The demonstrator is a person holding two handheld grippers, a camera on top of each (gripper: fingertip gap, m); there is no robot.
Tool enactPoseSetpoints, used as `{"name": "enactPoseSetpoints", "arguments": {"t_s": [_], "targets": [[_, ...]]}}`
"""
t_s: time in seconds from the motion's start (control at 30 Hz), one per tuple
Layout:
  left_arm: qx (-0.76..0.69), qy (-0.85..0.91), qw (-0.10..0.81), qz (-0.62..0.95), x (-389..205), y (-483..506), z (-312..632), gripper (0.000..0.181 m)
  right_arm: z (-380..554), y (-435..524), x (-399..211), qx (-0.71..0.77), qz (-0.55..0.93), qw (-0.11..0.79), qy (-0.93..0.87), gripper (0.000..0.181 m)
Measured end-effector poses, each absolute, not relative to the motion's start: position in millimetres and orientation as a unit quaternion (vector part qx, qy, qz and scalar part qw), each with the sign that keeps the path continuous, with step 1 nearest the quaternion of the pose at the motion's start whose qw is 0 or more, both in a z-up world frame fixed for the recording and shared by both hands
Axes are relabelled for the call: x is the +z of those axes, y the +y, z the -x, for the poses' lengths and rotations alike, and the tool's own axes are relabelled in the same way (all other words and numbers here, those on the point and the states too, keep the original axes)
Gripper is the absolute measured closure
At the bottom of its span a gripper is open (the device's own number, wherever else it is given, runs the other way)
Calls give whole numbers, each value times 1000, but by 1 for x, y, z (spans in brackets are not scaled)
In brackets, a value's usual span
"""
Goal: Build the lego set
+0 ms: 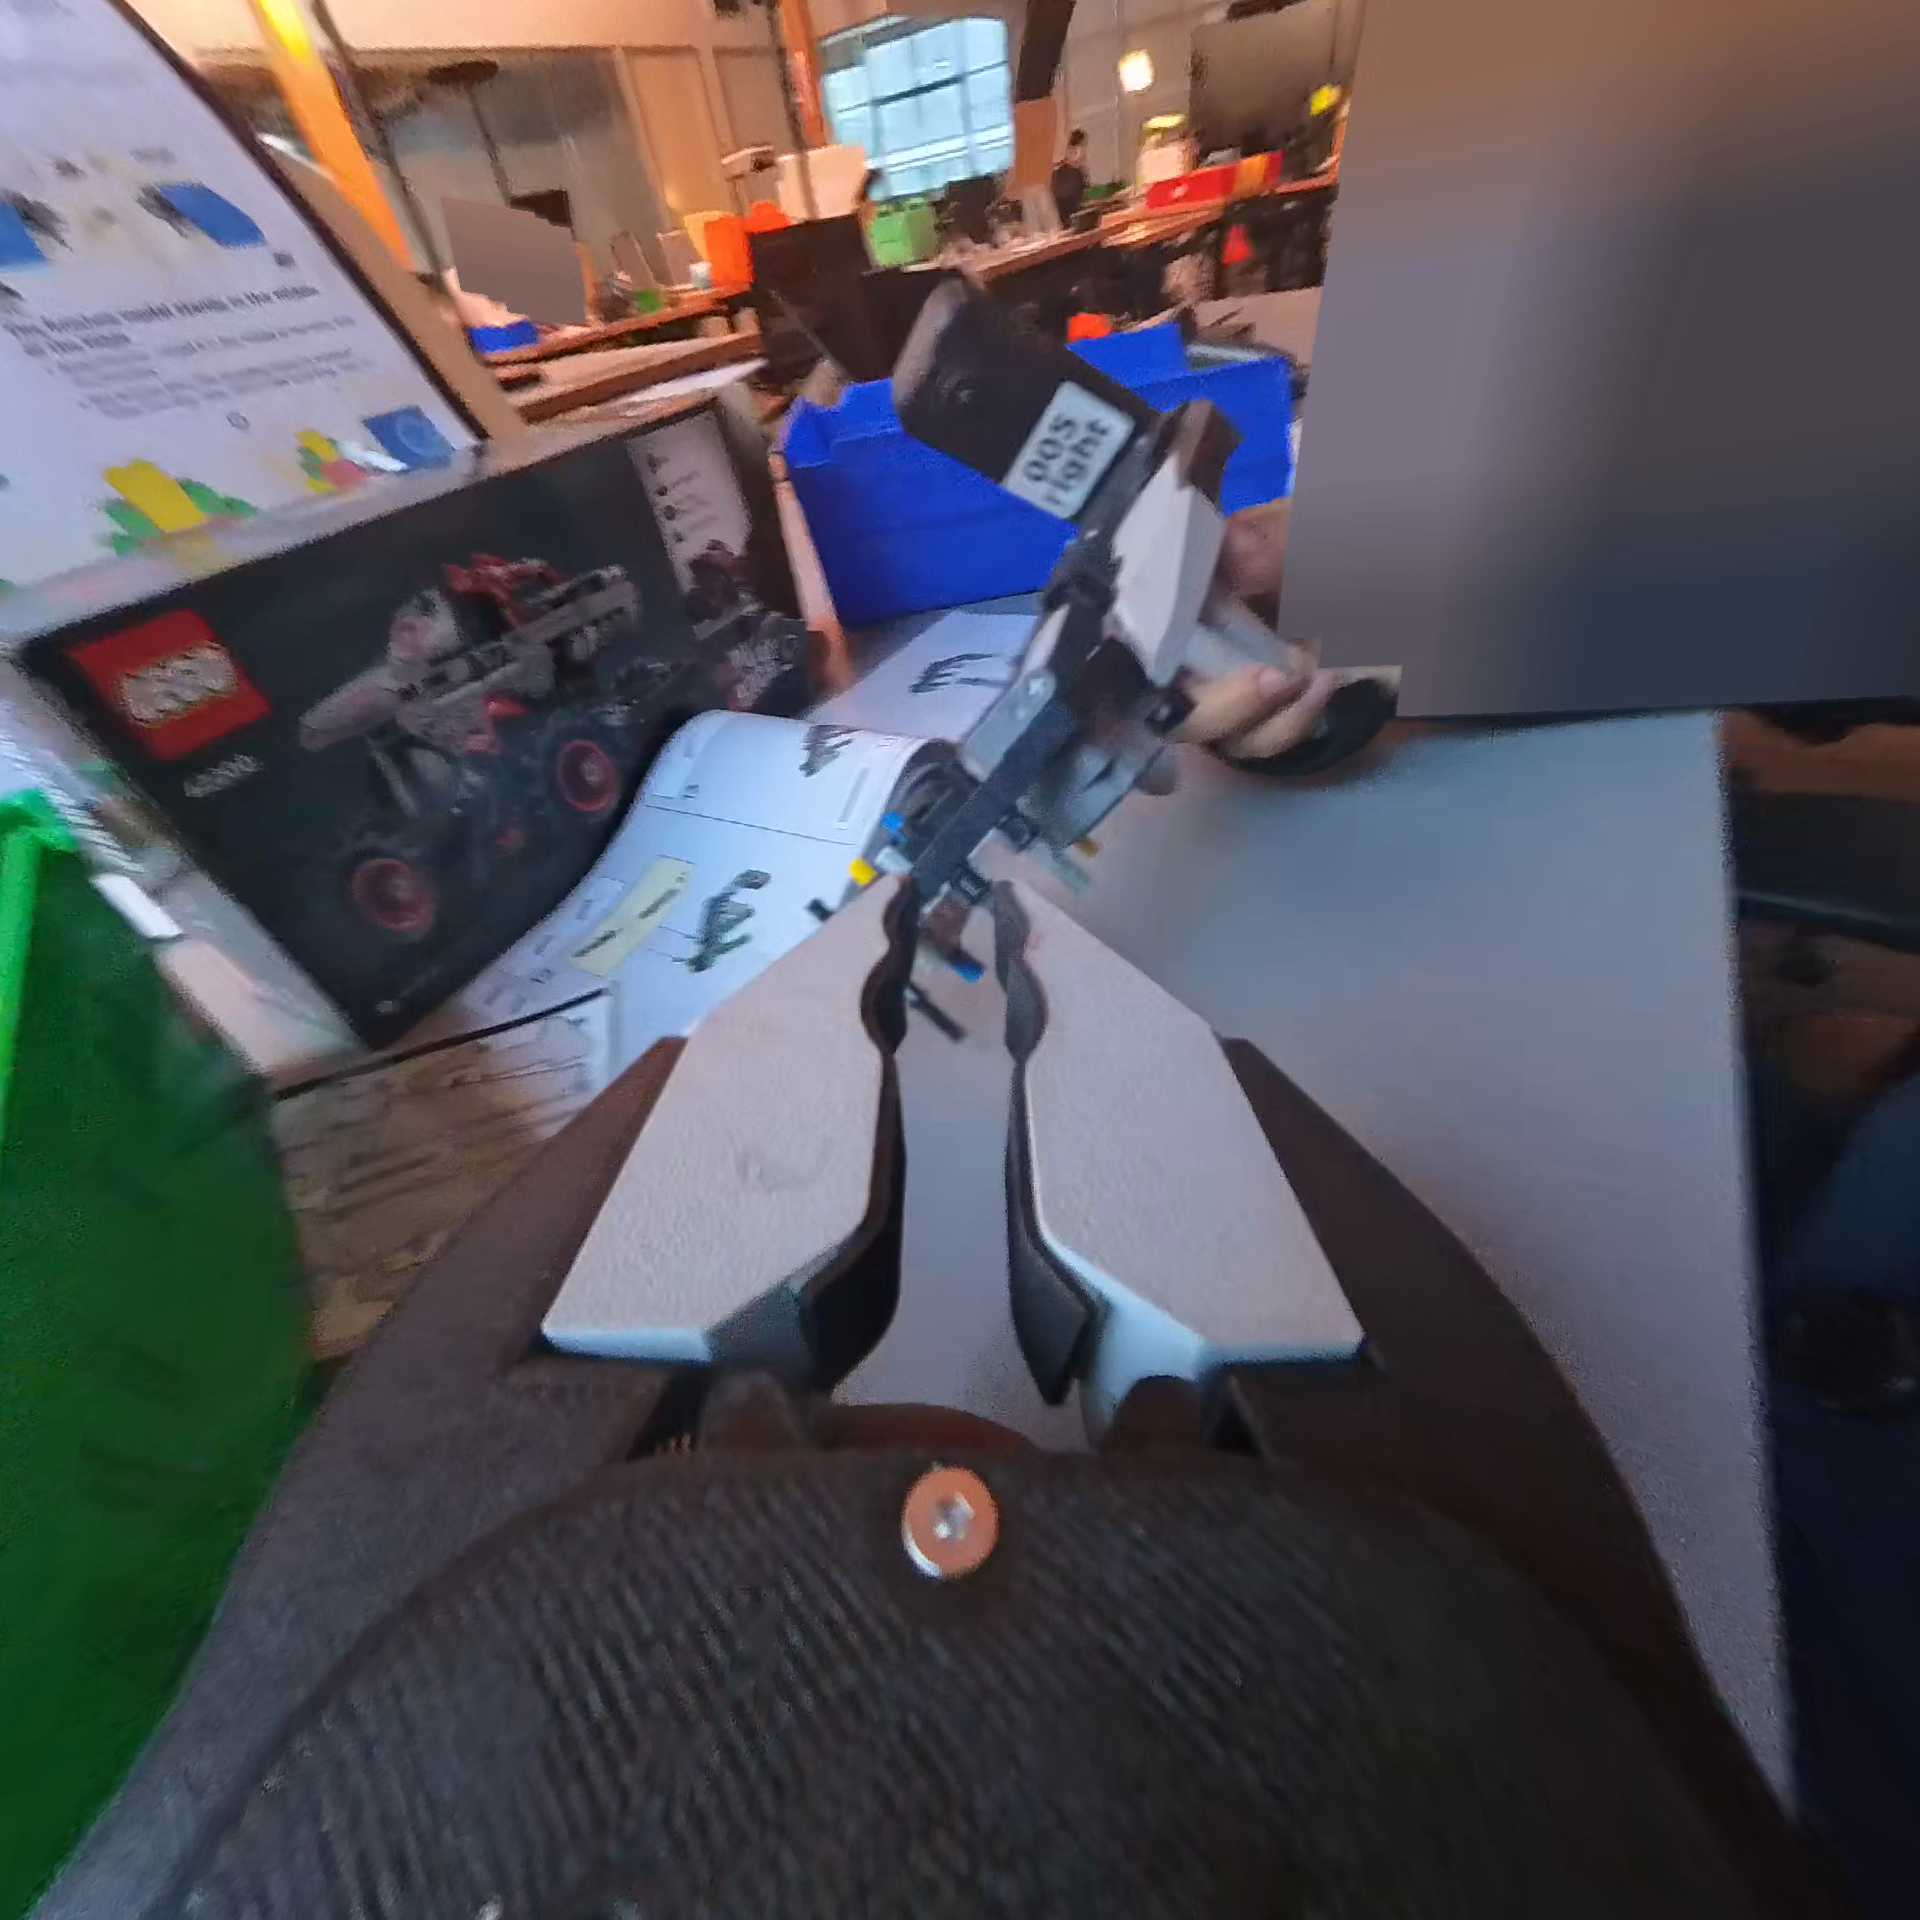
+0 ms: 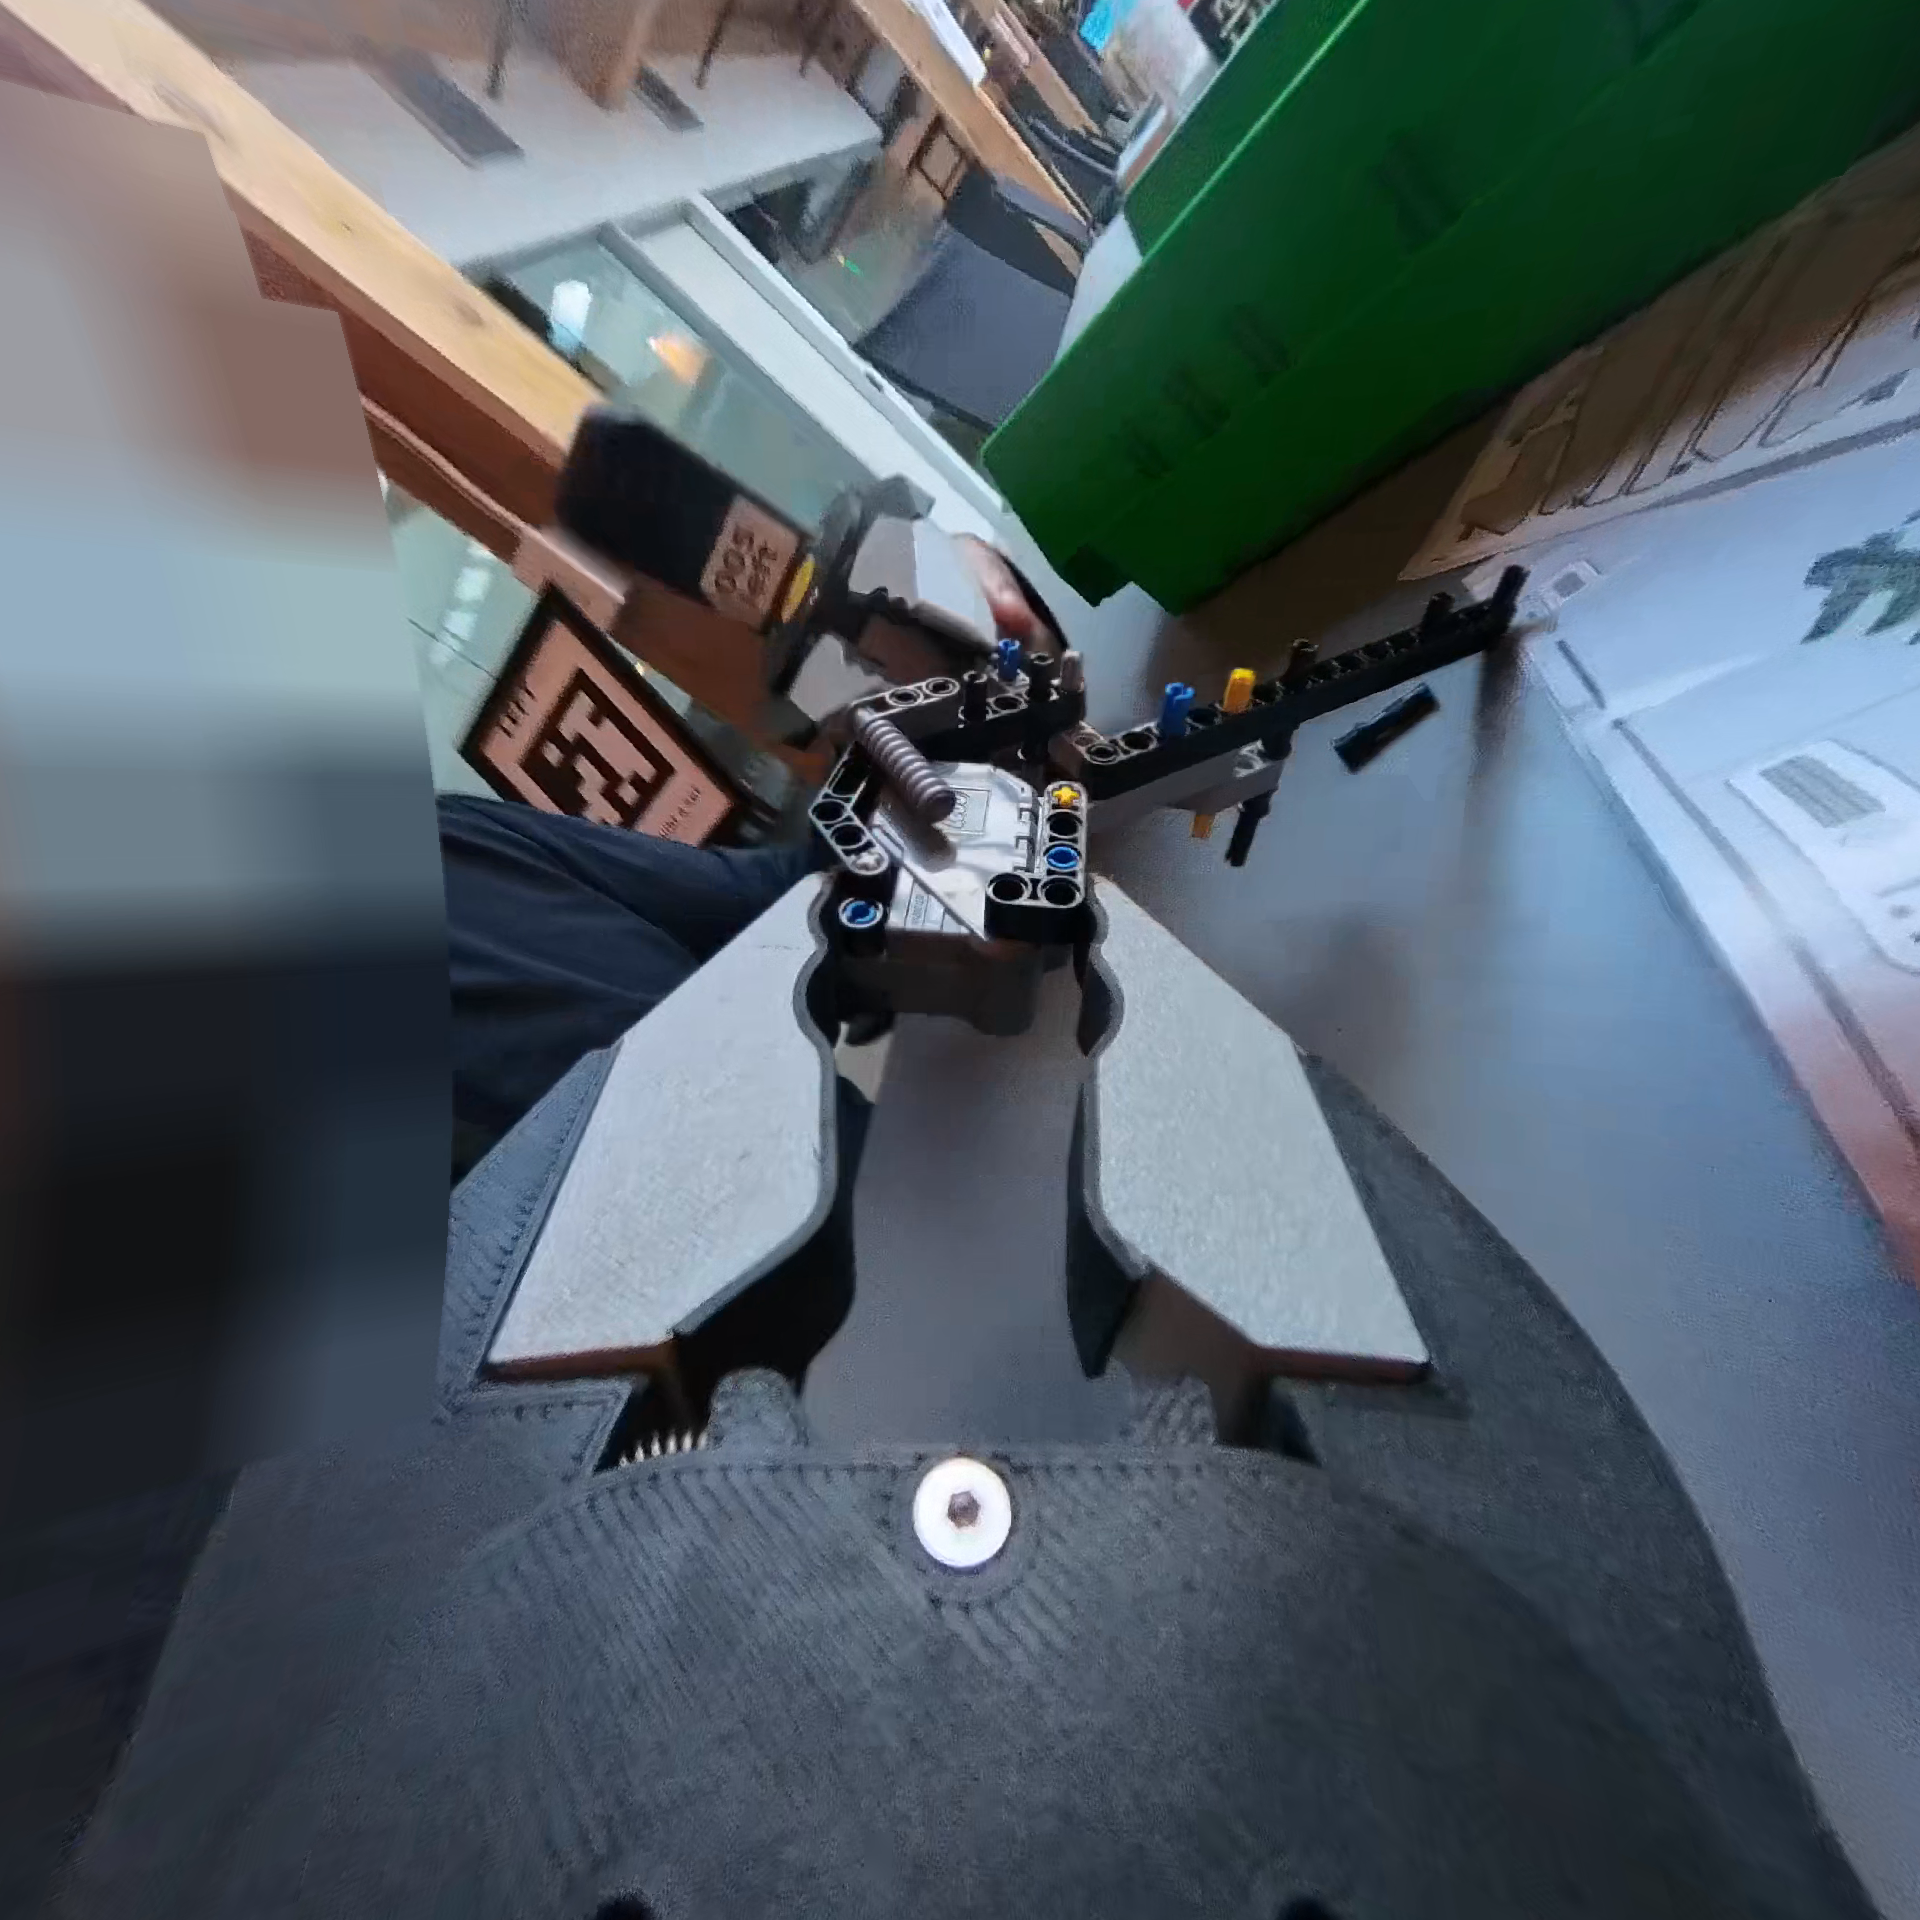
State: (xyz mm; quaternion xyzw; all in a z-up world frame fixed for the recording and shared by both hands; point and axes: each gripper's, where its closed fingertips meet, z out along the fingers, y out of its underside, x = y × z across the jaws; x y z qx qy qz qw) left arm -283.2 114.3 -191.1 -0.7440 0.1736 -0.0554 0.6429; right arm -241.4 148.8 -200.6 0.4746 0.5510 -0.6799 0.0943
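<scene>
My right gripper (image 2: 961, 940) is shut on a lego assembly (image 2: 956, 842): a grey block in a black beam frame with blue and yellow pins and a dark spring. It also shows in the left wrist view (image 1: 1023, 717), held low over the grey table (image 1: 1403, 987). My left gripper (image 1: 948, 930) has its fingertips close together around the assembly's black beam end (image 1: 943, 899). A long black beam (image 2: 1309, 701) with blue and yellow pins runs right from the assembly along the table; I cannot tell if it is joined. A small black piece (image 2: 1387, 727) lies beside it.
The open instruction booklet (image 1: 727, 831) lies behind the assembly and shows at the right in the right wrist view (image 2: 1766, 748). The black lego box (image 1: 416, 748) stands at the left. A green bin (image 1: 114, 1247) is near left, a blue bin (image 1: 914, 509) at the back. My hands' fingertips stand some 7 cm from each other. From either gripper's tips it is about 10 cm to the small black piece (image 2: 1387, 727).
</scene>
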Motion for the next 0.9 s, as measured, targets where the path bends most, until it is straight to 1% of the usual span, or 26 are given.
{"name": "enactPoseSetpoints", "arguments": {"t_s": [0.07, 0.1, 0.23, 0.4, 0.5, 0.6, 0.67, 0.77, 0.83, 0.9], "targets": [[-110, 168, 635, 746, -191, 112, 276, 179, 240, 146, -204, -669, -464, 82, 575, 140], [-109, 155, 633, 751, -192, 114, 280, 181, 239, 144, -205, -666, -460, 78, 582, 140], [-103, 116, 644, 749, -189, 115, 295, 166, 239, 144, -206, -664, -450, 67, 594, 140], [-123, 111, 632, 757, -192, 115, 295, 159, 240, 146, -197, -669, -432, 16, 605, 140], [-120, 120, 618, 768, -197, 117, 292, 151, 240, 148, -189, -679, -422, -2, 601, 140], [-117, 128, 609, 774, -200, 118, 289, 152, 243, 152, -195, -662, -438, -19, 608, 140], [-125, 133, 607, 773, -201, 117, 287, 151, 243, 152, -194, -672, -443, 4, 594, 140], [-129, 157, 604, 771, -201, 114, 280, 142, 243, 154, -184, -706, -444, 42, 550, 140], [-100, 175, 609, 767, -201, 114, 276, 144, 242, 156, -180, -719, -443, 55, 532, 140], [-82, 172, 607, 772, -203, 117, 278, 153, 244, 157, -182, -718, -446, 51, 531, 140]]}}
